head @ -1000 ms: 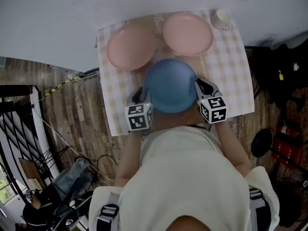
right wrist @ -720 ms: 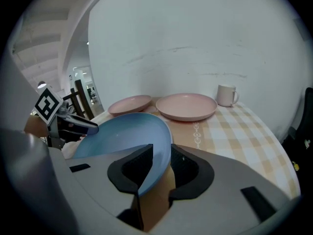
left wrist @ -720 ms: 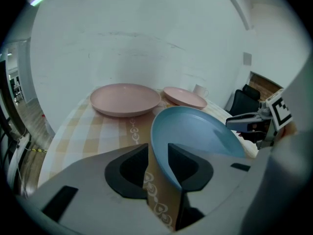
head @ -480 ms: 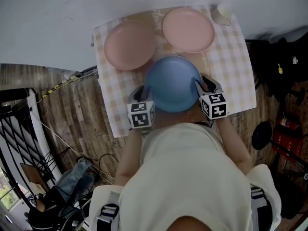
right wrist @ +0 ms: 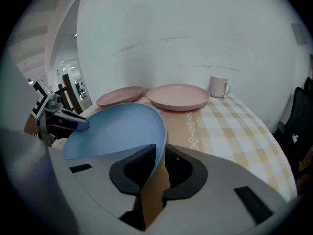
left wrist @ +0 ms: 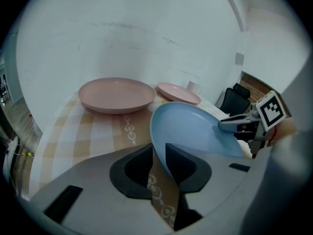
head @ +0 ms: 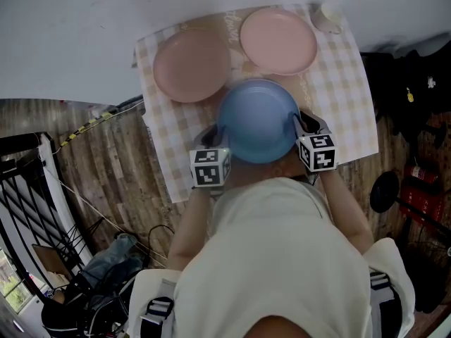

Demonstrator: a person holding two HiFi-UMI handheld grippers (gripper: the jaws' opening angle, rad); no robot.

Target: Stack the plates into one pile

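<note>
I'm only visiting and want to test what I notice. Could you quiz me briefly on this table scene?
1. How many round pink plates lie on the checked tablecloth?
2. True or false: the white mug stands on the round blue plate.
3. The blue plate's rim sits between the jaws of: A) one gripper; B) both grippers; C) neither.
Key: 1. two; 2. false; 3. B; left gripper and right gripper jaws are closing on it.
</note>
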